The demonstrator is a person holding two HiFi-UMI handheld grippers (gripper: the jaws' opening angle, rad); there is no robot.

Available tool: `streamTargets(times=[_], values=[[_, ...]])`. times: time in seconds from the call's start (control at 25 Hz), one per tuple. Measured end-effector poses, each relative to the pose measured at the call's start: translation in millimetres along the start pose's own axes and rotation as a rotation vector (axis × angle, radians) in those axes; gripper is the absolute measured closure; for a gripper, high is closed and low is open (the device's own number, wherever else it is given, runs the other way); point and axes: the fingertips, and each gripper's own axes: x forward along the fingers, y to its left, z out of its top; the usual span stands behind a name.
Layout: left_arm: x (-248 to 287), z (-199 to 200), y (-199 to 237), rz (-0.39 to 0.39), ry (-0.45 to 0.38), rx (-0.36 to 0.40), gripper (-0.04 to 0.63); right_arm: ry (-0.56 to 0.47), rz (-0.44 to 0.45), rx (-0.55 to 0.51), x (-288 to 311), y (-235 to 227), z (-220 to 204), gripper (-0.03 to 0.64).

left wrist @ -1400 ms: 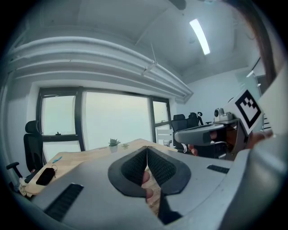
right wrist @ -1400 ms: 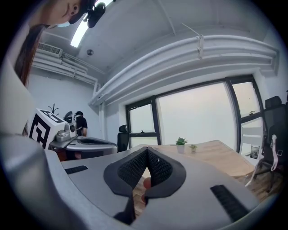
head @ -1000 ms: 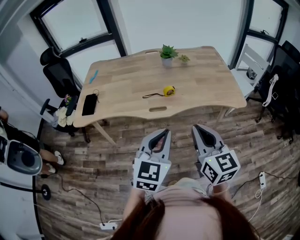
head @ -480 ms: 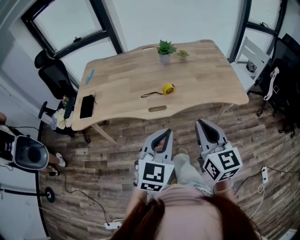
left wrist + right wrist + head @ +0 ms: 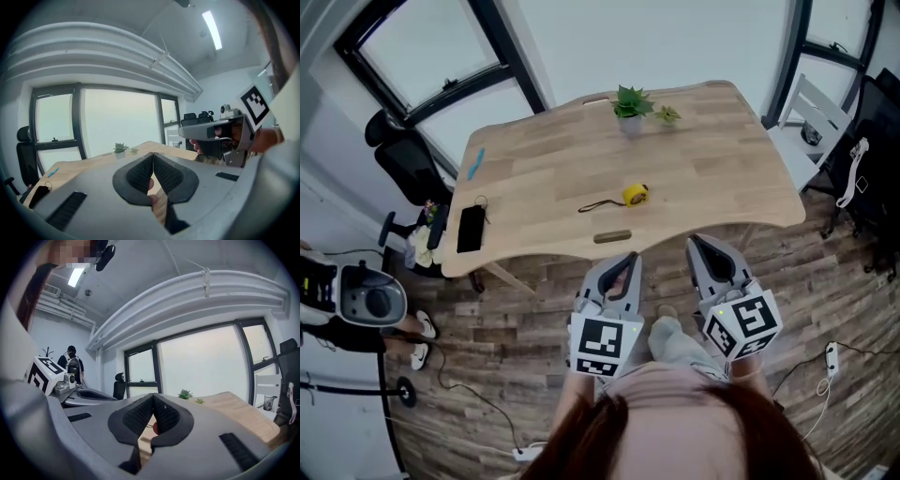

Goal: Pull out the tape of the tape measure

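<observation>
Resting on table, tape measure, plant behind, phone at left edge

This looks like an office or meeting room. A long pale wooden table fills the upper middle of the head view, with a small potted plant at its far edge. A black swivel chair stands at the left below tall dark-framed windows, and a white chair sits at the upper right. The floor is wood plank, and a strip light hangs at the upper right of the left gripper view.
</observation>
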Motion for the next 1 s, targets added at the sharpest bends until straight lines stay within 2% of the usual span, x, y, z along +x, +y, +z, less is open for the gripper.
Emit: streamTargets(times=[0.56,0.8,1.0], values=[[97.2,15.7,41.0,0.067,0.000,-0.058,0.592,0.014,0.082,-0.019,77.8,-81.0,11.6,0.618],[126.7,6.8,58.2,0.104,0.013,-0.073,0.592,0.031,0.147,-0.004,110.9,-104.5,10.9,0.618],[142.0,-12.4,76.6,0.095,0.050,-0.105,0.592,0.046,0.174,0.009,136.3,-114.5,7.5,0.618]])
